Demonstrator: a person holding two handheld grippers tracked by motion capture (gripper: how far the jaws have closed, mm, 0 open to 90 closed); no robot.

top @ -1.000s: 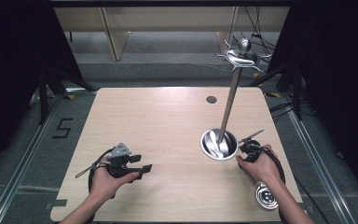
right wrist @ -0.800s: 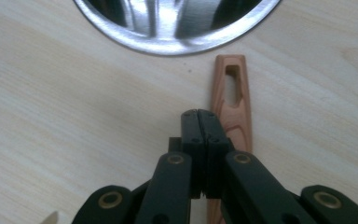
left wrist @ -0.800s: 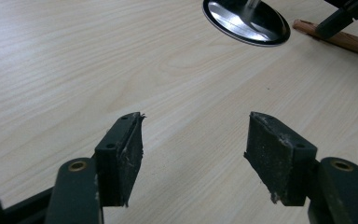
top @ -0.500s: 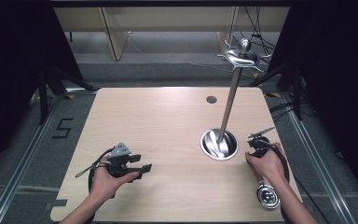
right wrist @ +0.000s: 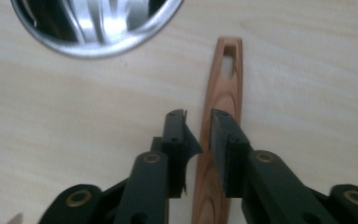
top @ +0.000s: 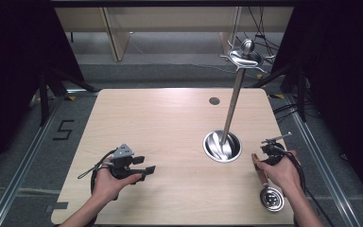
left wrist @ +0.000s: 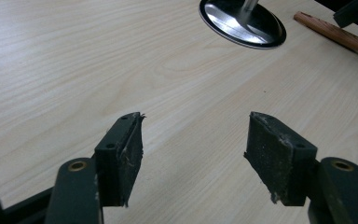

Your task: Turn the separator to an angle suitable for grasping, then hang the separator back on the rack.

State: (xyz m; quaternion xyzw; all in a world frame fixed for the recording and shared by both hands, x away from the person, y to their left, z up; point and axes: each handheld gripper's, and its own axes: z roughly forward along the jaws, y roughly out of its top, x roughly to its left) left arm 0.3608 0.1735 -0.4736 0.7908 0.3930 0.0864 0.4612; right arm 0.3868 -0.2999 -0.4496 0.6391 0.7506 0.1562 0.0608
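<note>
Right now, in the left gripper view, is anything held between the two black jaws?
No. The left gripper has its jaws standing wide apart, with bare wooden table showing between them.

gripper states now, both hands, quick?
Left gripper: open, nothing between the jaws.
Right gripper: jaws have just been opening, a narrow gap, above the wooden handle lying on the table; no grip visible.

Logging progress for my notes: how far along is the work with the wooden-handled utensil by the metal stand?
Done: nothing visible yet. The wooden-handled utensil with a round metal head lies flat on the light wooden table, beside the tall silver hook stand. In hand: the right tongs, jaws just opened, straddle its handle without pressing it. The left tongs wait open and empty. Left: gripping, lifting, probably hanging it.
</note>
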